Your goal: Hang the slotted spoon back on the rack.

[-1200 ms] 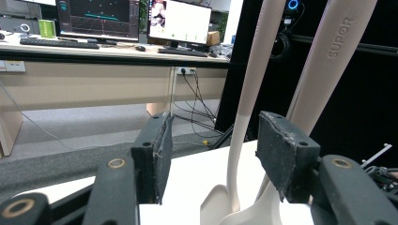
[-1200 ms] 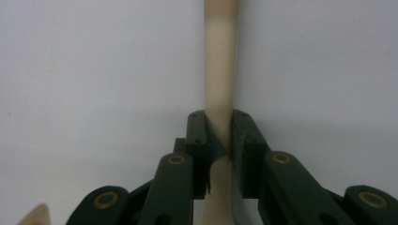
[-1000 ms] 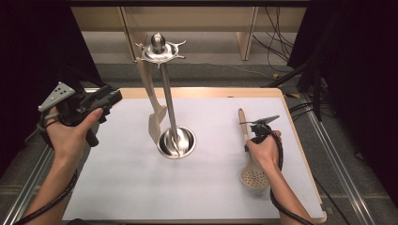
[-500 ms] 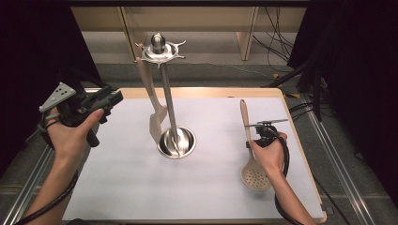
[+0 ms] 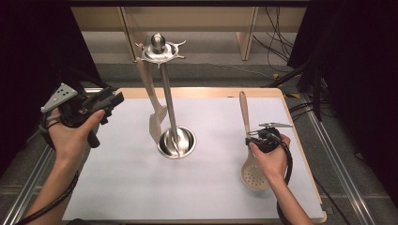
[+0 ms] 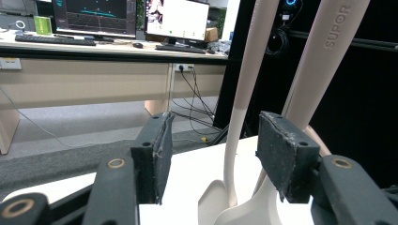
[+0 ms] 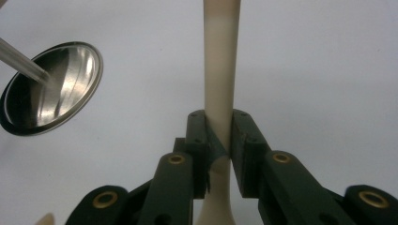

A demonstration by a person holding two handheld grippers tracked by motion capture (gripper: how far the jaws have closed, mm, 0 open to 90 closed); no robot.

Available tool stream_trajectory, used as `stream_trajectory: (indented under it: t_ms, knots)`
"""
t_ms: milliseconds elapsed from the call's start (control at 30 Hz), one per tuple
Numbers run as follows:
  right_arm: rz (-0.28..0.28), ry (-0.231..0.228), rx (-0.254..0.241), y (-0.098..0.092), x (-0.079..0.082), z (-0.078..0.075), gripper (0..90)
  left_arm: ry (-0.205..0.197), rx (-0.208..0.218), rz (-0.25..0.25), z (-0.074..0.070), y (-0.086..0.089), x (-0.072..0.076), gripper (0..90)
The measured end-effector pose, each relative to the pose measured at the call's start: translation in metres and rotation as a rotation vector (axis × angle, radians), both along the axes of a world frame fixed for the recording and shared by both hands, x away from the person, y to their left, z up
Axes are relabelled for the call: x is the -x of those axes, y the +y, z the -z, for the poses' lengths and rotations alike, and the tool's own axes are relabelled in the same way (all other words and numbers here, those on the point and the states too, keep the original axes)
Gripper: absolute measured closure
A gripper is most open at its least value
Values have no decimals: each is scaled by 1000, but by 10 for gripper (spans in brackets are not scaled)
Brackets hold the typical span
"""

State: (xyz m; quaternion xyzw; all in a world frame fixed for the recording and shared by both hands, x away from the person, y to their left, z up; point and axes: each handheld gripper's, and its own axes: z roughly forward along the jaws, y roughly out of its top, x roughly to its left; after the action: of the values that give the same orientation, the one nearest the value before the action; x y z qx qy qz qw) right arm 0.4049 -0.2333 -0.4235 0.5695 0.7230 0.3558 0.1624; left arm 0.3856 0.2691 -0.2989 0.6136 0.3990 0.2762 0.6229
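A beige slotted spoon [image 5: 254, 174] lies at the right of the white mat, its bowl near me and its handle [image 7: 218, 61] pointing away. My right gripper [image 5: 252, 139] is shut on that handle at mid-length [image 7: 219, 140]. A steel utensil stand [image 5: 169, 108] rises from a round base [image 5: 177, 142] at mid-table, and a beige spatula [image 5: 154, 112] hangs from its top ring. My left gripper [image 5: 114, 100] hovers over the mat's left edge, open, with nothing between its pads [image 6: 156, 154]. Past its jaws I see two beige utensil handles [image 6: 244, 84].
The white mat [image 5: 117, 187] covers a wooden tabletop with a raised rim [image 5: 307, 154]. Dark curtains stand on both sides, and cables [image 5: 277, 28] trail on the floor behind the table. In the right gripper view the stand's base [image 7: 51, 86] sits at the left of the spoon.
My right gripper has shifted slightly and raised the spoon's handle end, while the bowl stays in the same spot. The left hand has kept still.
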Motion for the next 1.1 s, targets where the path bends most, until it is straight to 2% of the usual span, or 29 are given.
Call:
stream_trajectory:
  t_ms: [33, 67, 100, 133, 167, 200, 233, 300, 567, 600, 733, 800, 833, 867, 933, 967, 1000, 1033, 1067, 1100]
  knots:
    - [19, 1, -18, 2, 2, -2, 794, 0, 0, 1, 0, 0, 0, 450]
    - [7, -29, -26, 1, 1, -1, 794, 0, 1, 2, 0, 0, 0, 449]
    - [5, -33, -17, 0, 4, -4, 794, 0, 1, 3, 0, 0, 0, 449]
    - [38, -25, -52, 3, 6, -5, 793, 0, 1, 2, 0, 0, 0, 449]
    - [10, -56, -24, 0, 4, -5, 794, 0, 2, 3, 0, 0, 0, 449]
    - [11, -64, -25, 0, 5, -6, 794, 0, 2, 2, 0, -1, 0, 449]
    - [42, -38, -53, 3, 8, -8, 794, 1, 2, 3, 0, -1, 0, 449]
    - [8, -78, -36, -1, 8, -9, 794, 1, -2, 4, 1, -1, 0, 449]
    - [0, -133, -53, 6, 17, -15, 794, 4, -5, 10, 2, -3, 0, 449]
    - [-15, -147, -40, 5, 18, -16, 793, 4, -4, 12, 1, -3, 0, 448]
    - [-19, -194, -52, 5, 20, -18, 793, 0, -4, 18, 1, -5, 1, 448]
    - [-22, -206, -48, 5, 22, -20, 793, 1, -4, 20, 1, -6, 1, 449]
    - [-6, -197, -68, 8, 25, -21, 793, 2, -5, 21, 2, -6, 0, 448]
    - [-29, -215, -61, 6, 24, -21, 793, 4, -3, 23, 2, -7, 0, 448]
    - [-31, -228, -54, 7, 26, -23, 793, 6, -10, 25, 2, -8, -1, 449]
    - [-18, -217, -86, 11, 29, -24, 793, 6, -11, 25, 2, -9, -1, 448]
    - [-45, -236, -61, 9, 28, -24, 794, 6, -11, 26, 2, -10, -1, 448]
    - [-54, -234, -69, 9, 28, -24, 793, 6, -13, 29, 2, -11, -2, 449]
    - [-35, -209, -83, 12, 31, -25, 793, 4, -14, 28, 2, -12, -2, 449]
    - [-55, -235, -76, 11, 29, -24, 793, 5, -12, 29, 2, -13, -2, 448]
